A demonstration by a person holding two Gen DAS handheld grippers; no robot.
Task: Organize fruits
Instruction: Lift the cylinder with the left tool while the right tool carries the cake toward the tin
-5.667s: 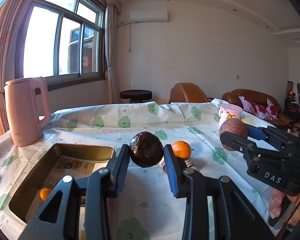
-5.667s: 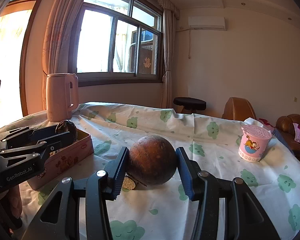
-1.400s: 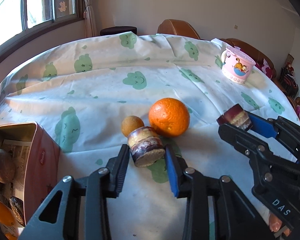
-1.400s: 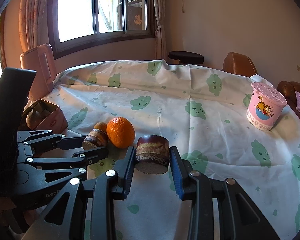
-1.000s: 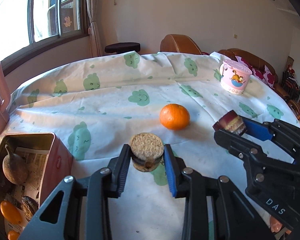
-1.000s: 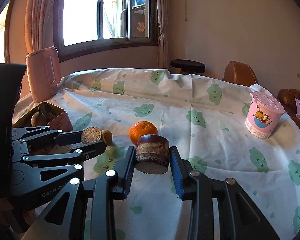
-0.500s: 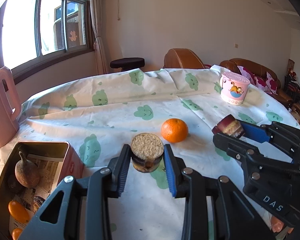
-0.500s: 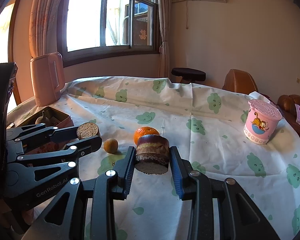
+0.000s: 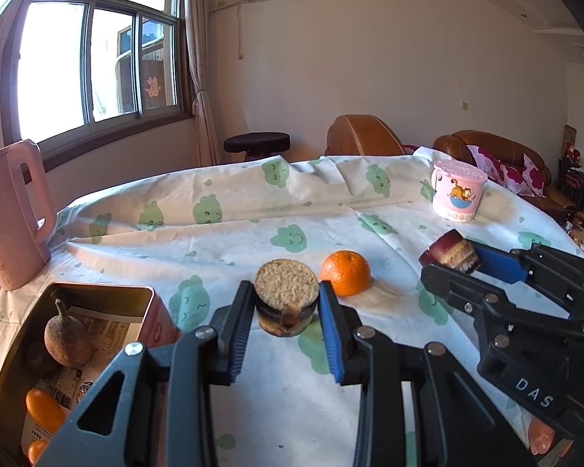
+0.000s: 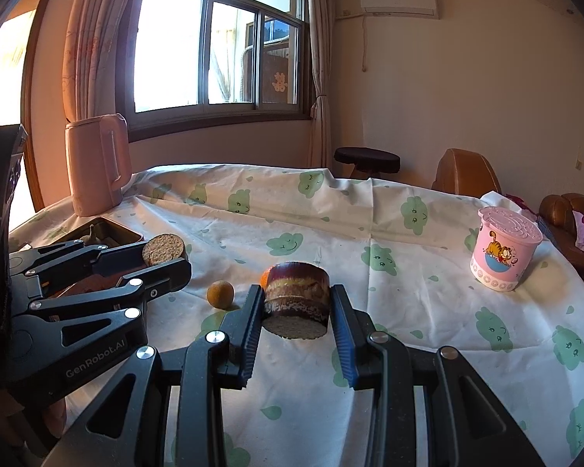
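Note:
My left gripper point(image 9: 286, 307) is shut on a brown fruit slice point(image 9: 286, 299) whose grainy cut face points up, held above the cloth. My right gripper point(image 10: 296, 307) is shut on a second, dark purple fruit slice point(image 10: 296, 297); this slice point(image 9: 449, 252) also shows in the left wrist view. An orange point(image 9: 345, 272) lies on the cloth just beyond the left slice. A small round brownish fruit point(image 10: 220, 294) sits beside it. The open tin point(image 9: 97, 292) at the left holds a brown pear-shaped fruit point(image 9: 67, 338) and small orange fruits point(image 9: 43, 408).
A pink kettle point(image 9: 11, 210) stands at the table's far left corner. A pink lidded cup point(image 9: 457, 194) with a cartoon cat stands at the far right. The cloud-print tablecloth point(image 9: 253, 214) covers the whole table. A stool and brown sofas lie beyond it.
Both grippers, each still shut on its slice, have lifted a little and tilted up, so more of the room and window shows. The orange and small fruit stay on the cloth.

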